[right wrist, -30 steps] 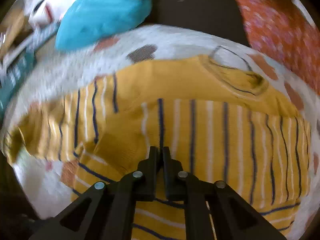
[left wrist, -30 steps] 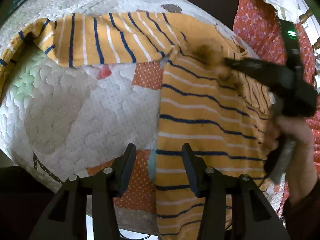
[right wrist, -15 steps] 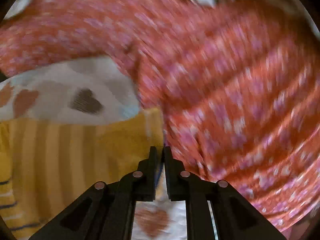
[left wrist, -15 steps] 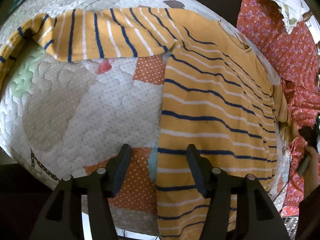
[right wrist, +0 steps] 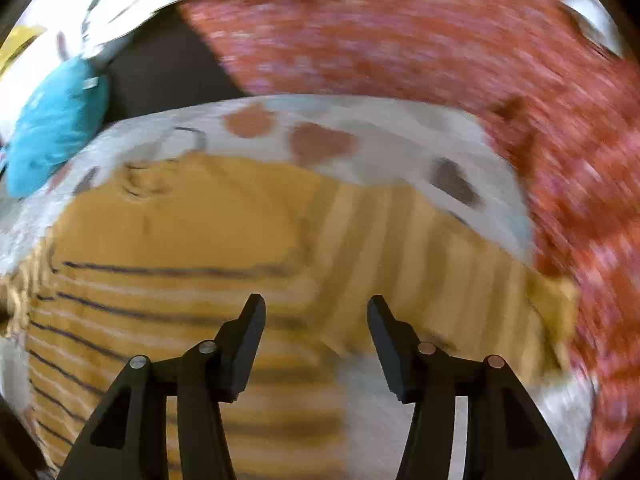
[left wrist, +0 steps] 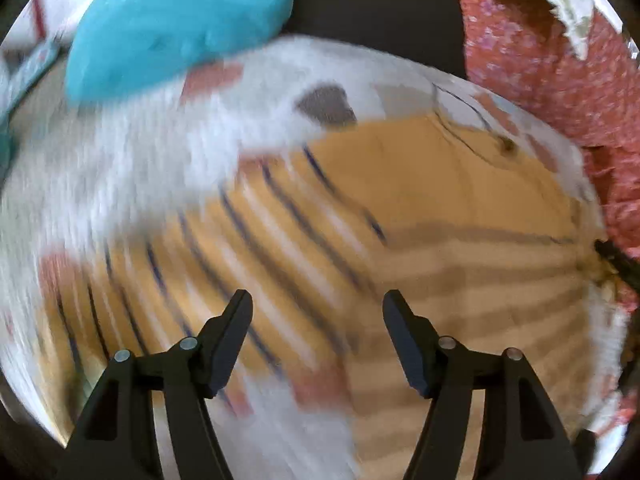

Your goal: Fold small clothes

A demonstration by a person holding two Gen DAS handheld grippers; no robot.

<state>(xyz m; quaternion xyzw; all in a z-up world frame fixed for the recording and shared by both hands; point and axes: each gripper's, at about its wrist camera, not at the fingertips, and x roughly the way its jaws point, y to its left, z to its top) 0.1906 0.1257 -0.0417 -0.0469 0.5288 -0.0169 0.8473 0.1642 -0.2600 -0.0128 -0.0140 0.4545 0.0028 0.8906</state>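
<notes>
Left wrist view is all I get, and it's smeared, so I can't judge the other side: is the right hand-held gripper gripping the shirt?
Observer: No. The right hand-held gripper has just been opening its jaws; nothing is between them, and the striped shirt lies below.
Operator: Where's that side's sleeve?
Observer: The sleeve stretches out over the quilt toward the red floral cloth.
Operator: Does the cuff overhang?
Observer: The cuff ends beside the red cloth; blur hides any overhang.
</notes>
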